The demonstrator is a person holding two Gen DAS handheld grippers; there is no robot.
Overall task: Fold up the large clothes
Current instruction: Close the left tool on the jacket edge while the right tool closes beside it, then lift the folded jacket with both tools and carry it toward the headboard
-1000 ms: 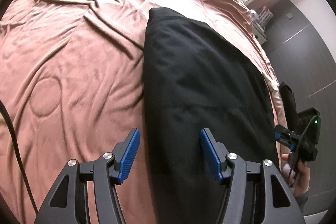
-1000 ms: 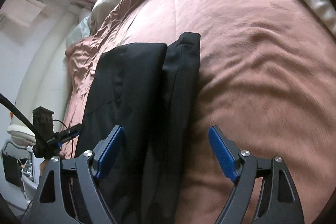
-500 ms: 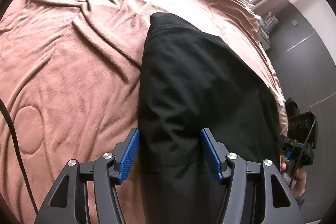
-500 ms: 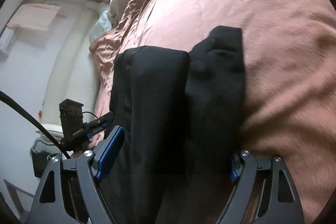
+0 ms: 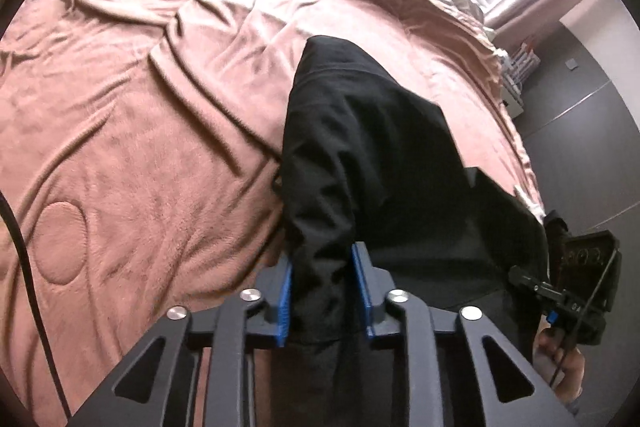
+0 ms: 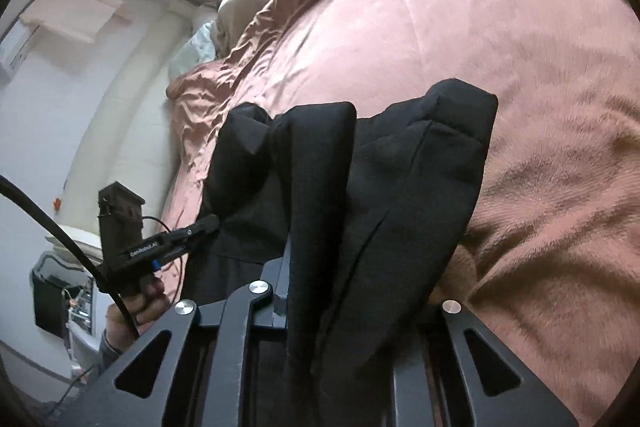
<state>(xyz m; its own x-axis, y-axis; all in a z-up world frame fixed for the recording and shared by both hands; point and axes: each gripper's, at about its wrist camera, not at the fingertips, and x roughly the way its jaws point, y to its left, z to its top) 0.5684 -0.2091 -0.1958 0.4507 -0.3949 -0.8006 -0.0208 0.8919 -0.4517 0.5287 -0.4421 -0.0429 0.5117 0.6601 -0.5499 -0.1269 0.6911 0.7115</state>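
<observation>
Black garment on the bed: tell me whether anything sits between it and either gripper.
Nothing visible does. The black garment is already bunched between the pads of the left gripper, and the right gripper is closing on another fold of it. Only the pink blanket lies beneath.

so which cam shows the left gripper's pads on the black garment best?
Left wrist view: the left gripper is closing, its blue pads either side of a bunched fold of the black garment. The right wrist view shows it only sidelong, pads hidden.
</observation>
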